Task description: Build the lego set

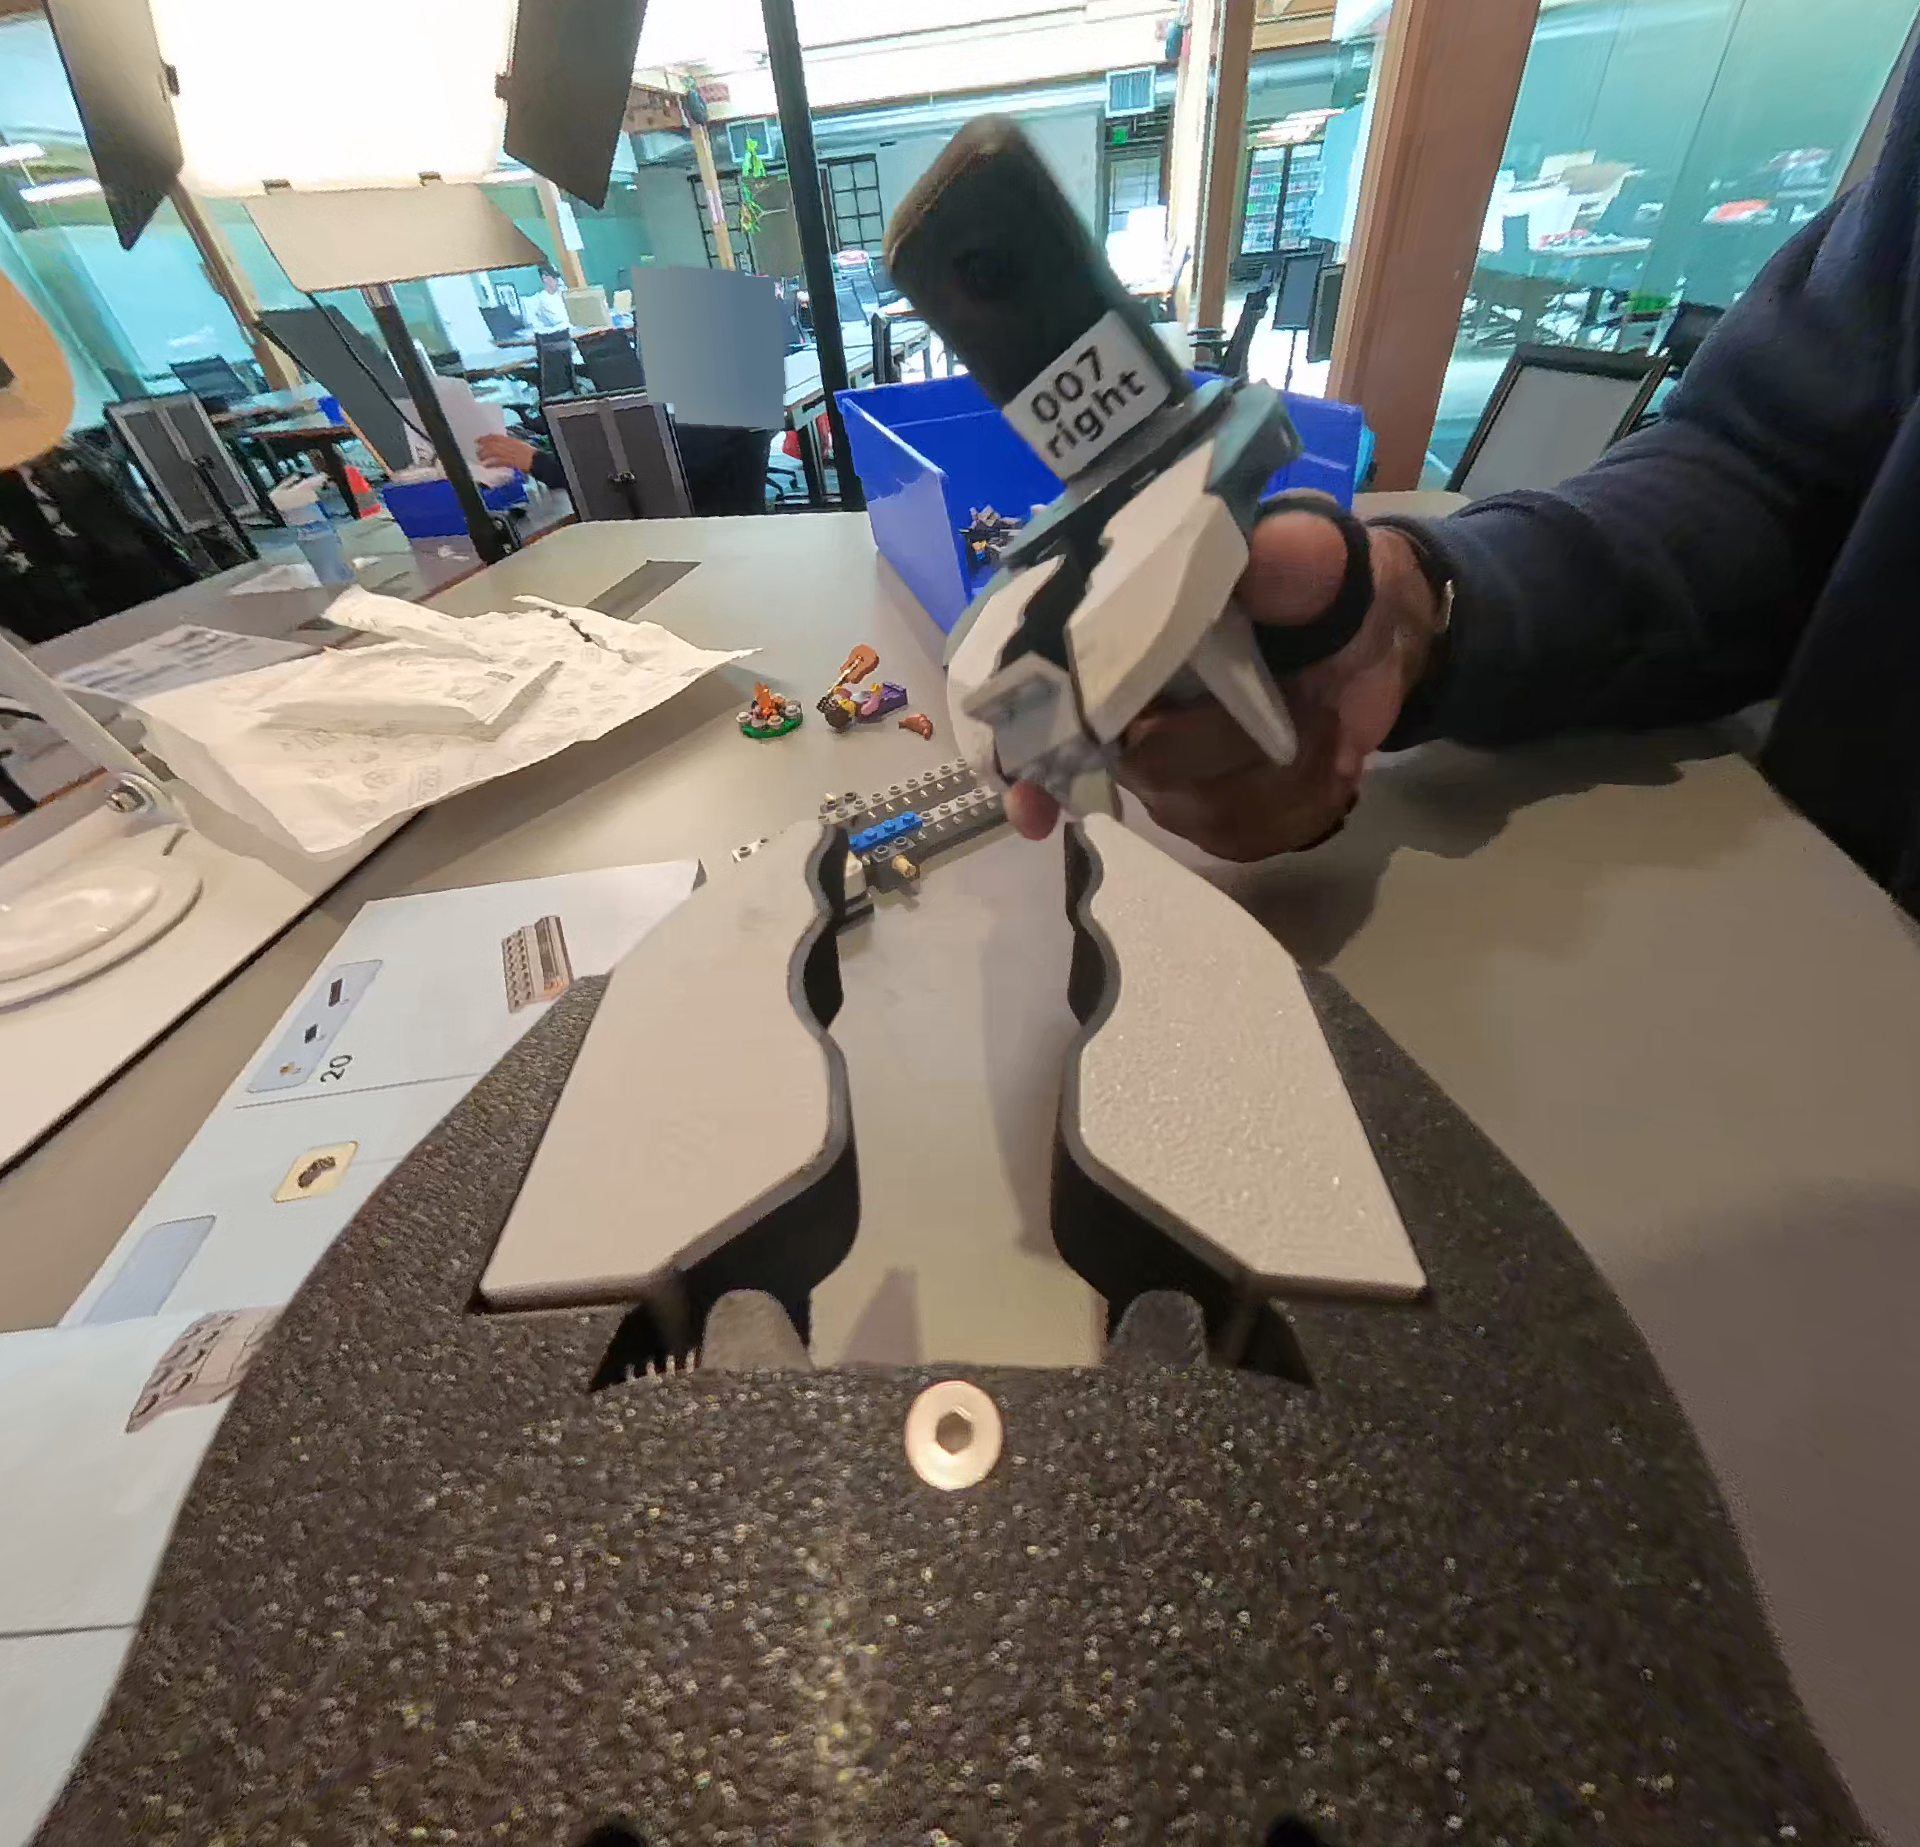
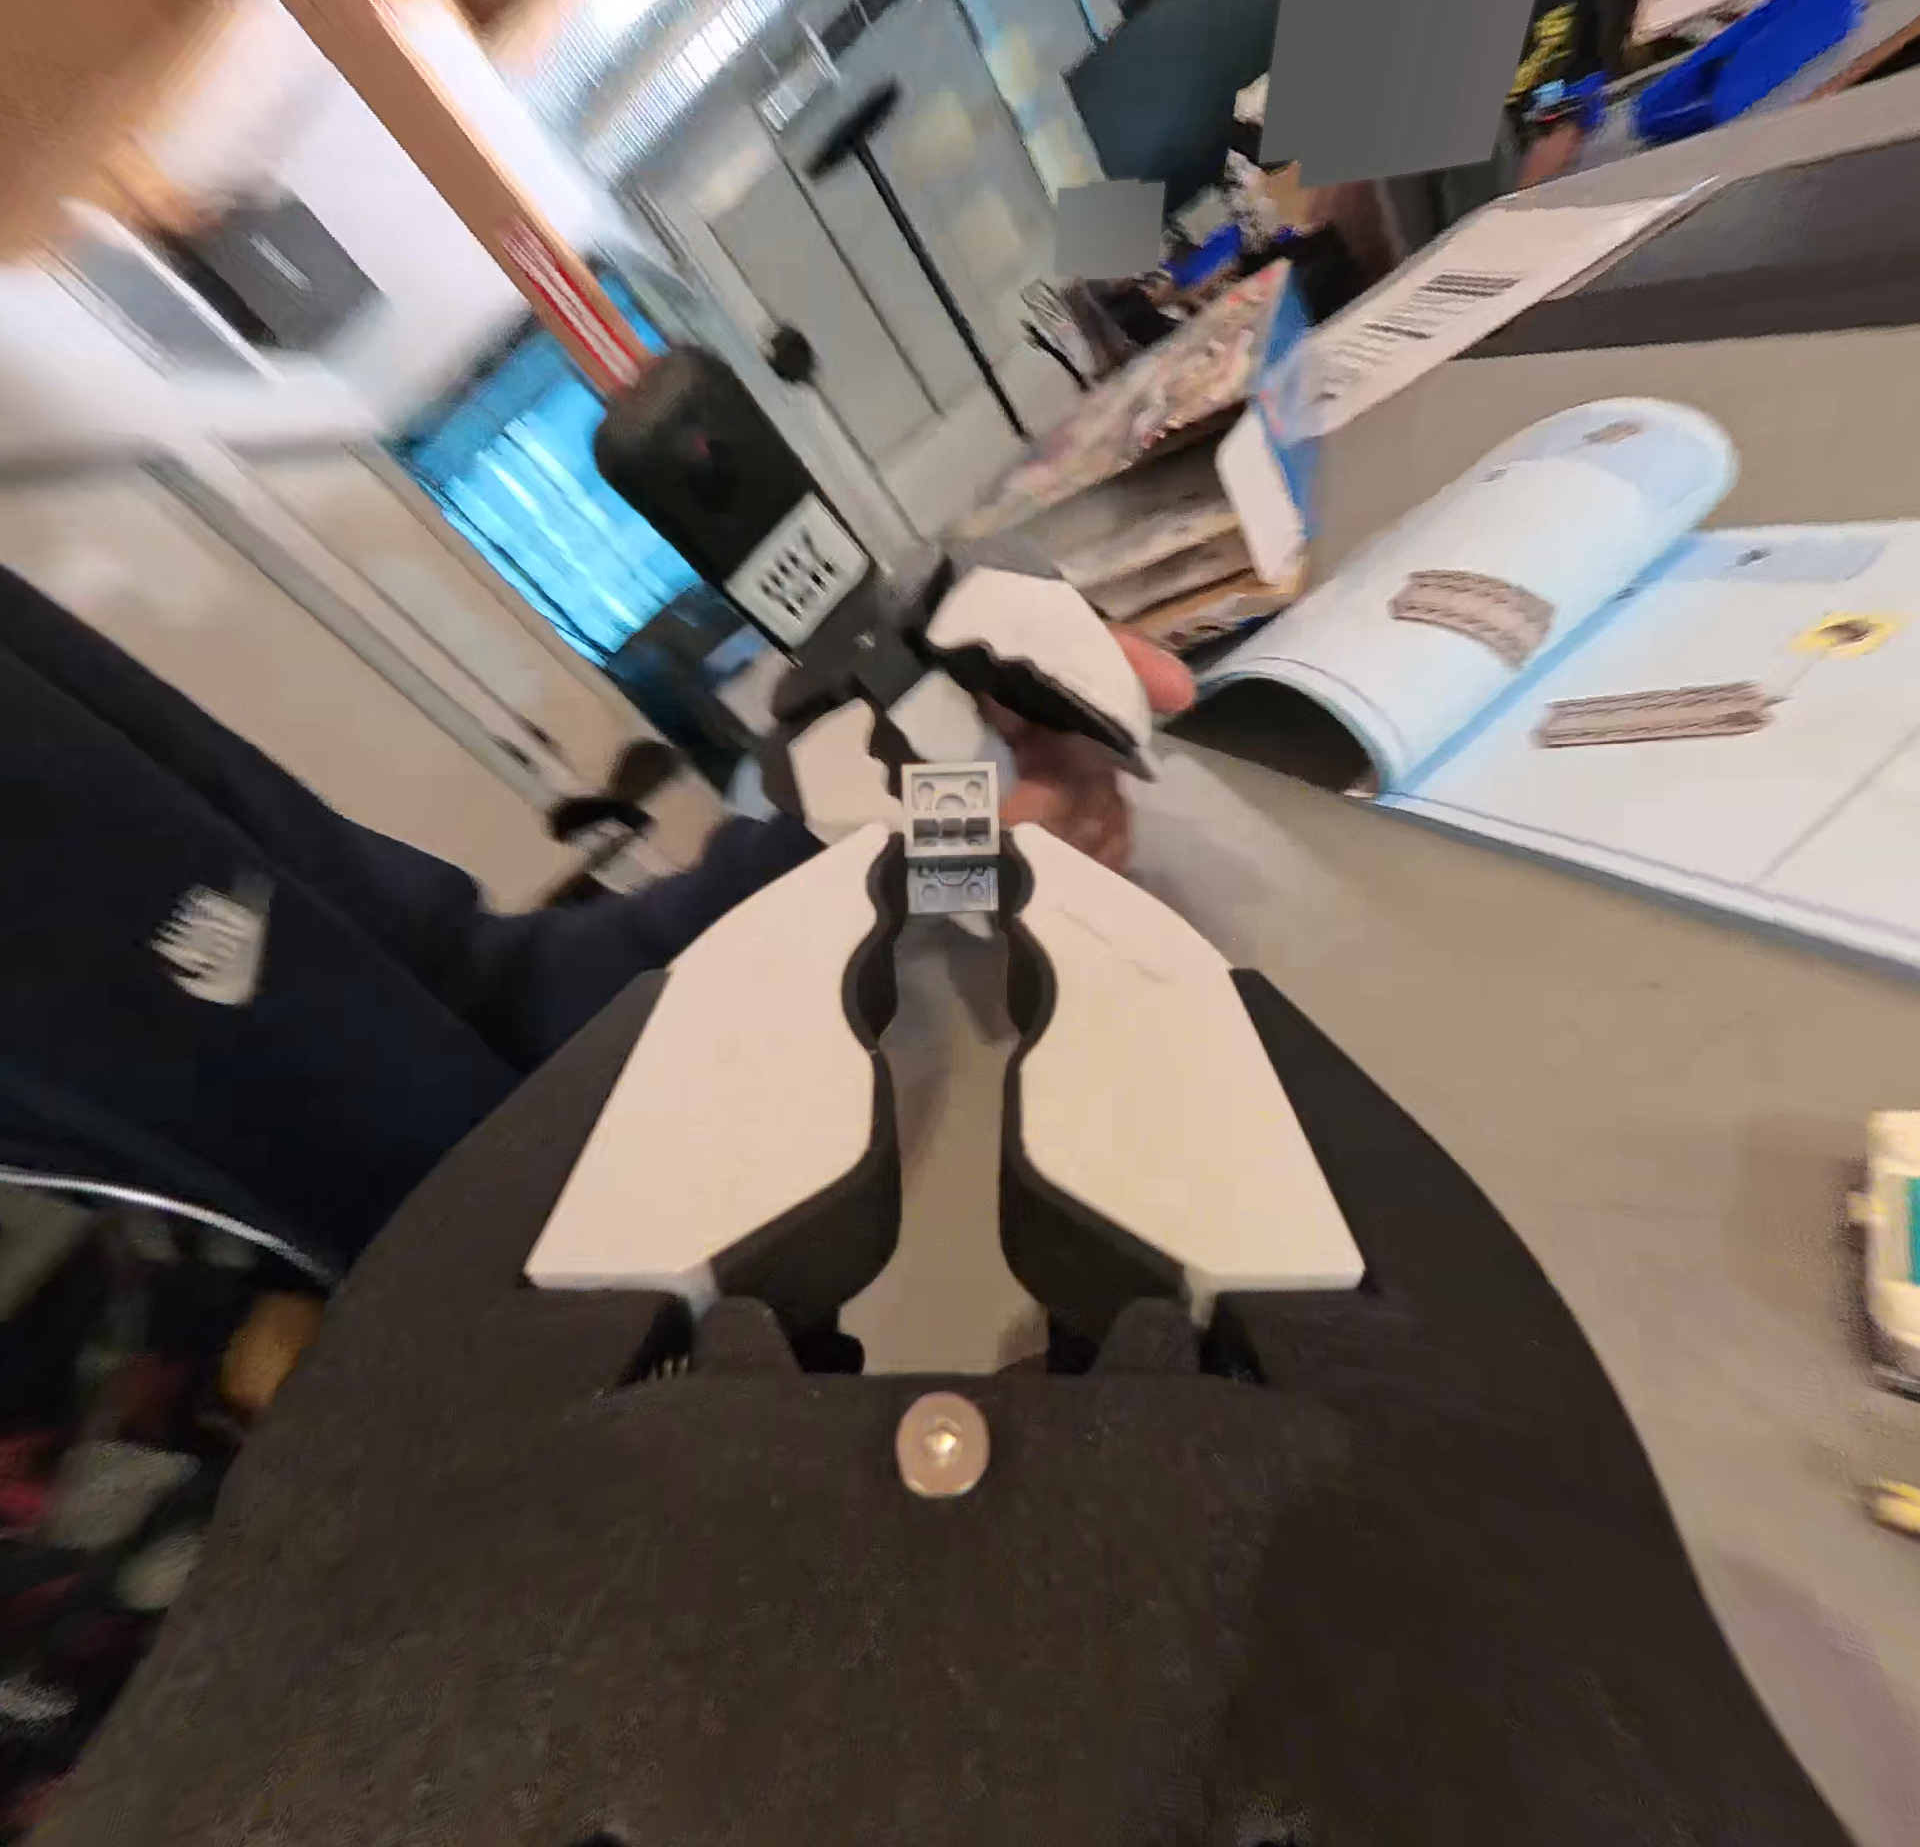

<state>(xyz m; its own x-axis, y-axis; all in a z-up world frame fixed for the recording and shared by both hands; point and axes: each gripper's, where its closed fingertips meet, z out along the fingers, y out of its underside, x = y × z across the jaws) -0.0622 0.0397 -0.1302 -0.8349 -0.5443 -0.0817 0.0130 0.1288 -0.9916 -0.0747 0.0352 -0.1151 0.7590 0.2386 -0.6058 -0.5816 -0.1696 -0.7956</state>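
Right gripper (image 2: pixel 951 841), frame centre, is clamped on a small grey brick piece (image 2: pixel 950 810), pads pressing its sides. Left gripper (image 1: pixel 951 862) stands spread and empty, lower centre, just before the grey-and-blue brick assembly (image 1: pixel 914 810) on the table (image 1: pixel 1558 966). The instruction booklet (image 1: pixel 436 976) lies at left.

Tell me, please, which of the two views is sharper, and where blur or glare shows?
Left wrist view: mostly sharp, glare from the lamp panel, slight blur on the right gripper. Right wrist view: heavily motion-blurred surroundings, only the grey brick crisp.
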